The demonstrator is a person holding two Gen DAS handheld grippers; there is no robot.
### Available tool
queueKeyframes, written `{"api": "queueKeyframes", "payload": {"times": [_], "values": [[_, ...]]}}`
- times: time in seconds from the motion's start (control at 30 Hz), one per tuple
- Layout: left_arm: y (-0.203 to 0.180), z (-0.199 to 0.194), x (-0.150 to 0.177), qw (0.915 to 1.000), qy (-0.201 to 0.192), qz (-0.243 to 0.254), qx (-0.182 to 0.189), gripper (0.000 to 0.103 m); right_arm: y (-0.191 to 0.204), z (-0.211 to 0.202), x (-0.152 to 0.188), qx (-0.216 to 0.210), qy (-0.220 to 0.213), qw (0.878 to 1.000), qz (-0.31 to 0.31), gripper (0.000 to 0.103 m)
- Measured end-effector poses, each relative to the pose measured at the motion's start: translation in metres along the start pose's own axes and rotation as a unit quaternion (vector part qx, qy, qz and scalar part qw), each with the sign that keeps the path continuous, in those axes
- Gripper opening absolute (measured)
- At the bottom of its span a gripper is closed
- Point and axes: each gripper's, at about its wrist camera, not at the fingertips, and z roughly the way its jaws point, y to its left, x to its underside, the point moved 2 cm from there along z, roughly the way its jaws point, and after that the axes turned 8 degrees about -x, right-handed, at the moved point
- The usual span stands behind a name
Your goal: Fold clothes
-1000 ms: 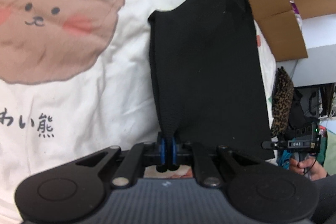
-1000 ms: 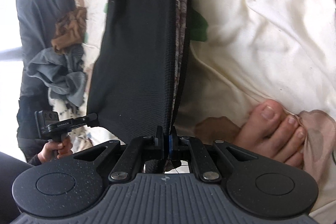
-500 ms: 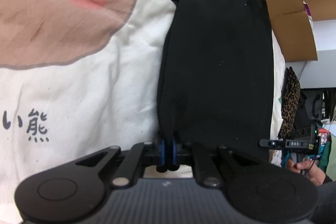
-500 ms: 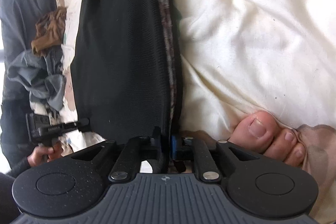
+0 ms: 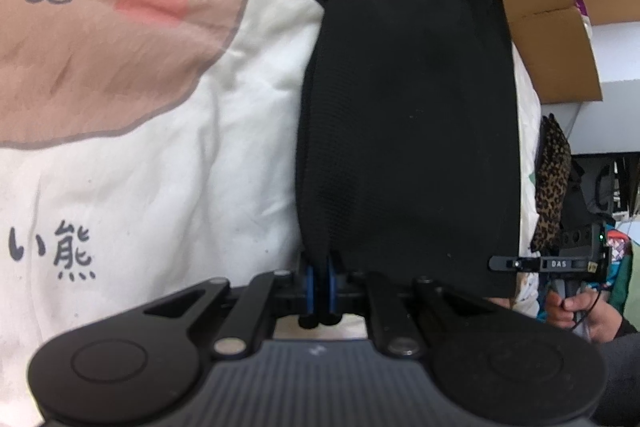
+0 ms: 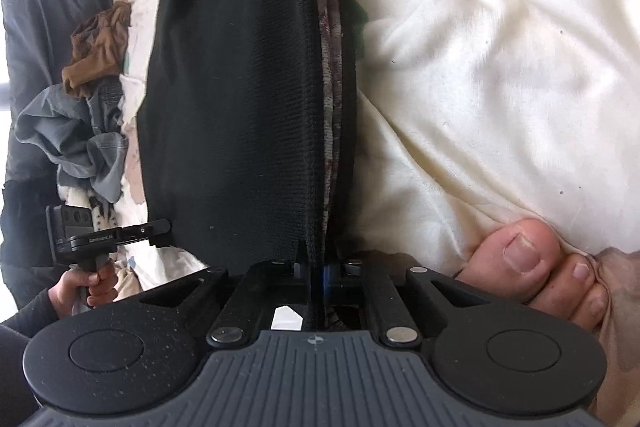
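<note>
A black garment (image 5: 408, 107) lies folded lengthwise on the cream bedding, stretched between both grippers. My left gripper (image 5: 320, 279) is shut on its near edge, and black cloth bunches up out of the blue pads. In the right wrist view the same garment (image 6: 232, 87) shows a brown patterned inner layer (image 6: 328, 67) along its right fold. My right gripper (image 6: 318, 271) is shut on that folded edge. Each gripper appears in the other's view at the garment's far corner: the right gripper (image 5: 496, 263) and the left gripper (image 6: 160, 227), each held by a hand.
A cream duvet with a brown bear print (image 5: 100, 39) covers the bed. Cardboard (image 5: 552, 27) and a leopard-print cloth (image 5: 554, 179) lie past the bed's edge. A brown garment (image 6: 100, 51) and grey clothes (image 6: 76, 139) sit in a pile. A bare foot (image 6: 532, 267) rests beside my right gripper.
Both grippers have sunk toward the bed with the garment, which now lies closer to the duvet and fills more of each view. Both grips on it have held.
</note>
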Motion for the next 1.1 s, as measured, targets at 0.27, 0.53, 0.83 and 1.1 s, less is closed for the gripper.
{"api": "queueKeyframes", "payload": {"times": [0.27, 0.53, 0.83, 1.1], "values": [[-0.008, -0.035, 0.010, 0.9997, -0.013, 0.006, 0.021, 0.007, 0.025, -0.025, 0.005, -0.028, -0.007, 0.999, -0.018, 0.002], [-0.012, -0.069, 0.038, 0.9993, -0.015, 0.003, 0.034, 0.007, 0.053, -0.046, 0.021, -0.072, 0.027, 0.995, -0.056, 0.002], [-0.032, -0.097, 0.068, 0.9985, -0.019, -0.005, 0.051, 0.007, 0.075, -0.071, 0.037, -0.083, 0.059, 0.991, -0.082, 0.002], [-0.043, -0.104, 0.054, 0.9983, -0.034, 0.008, 0.048, 0.007, 0.073, -0.070, 0.038, -0.086, 0.056, 0.992, -0.072, 0.002]]}}
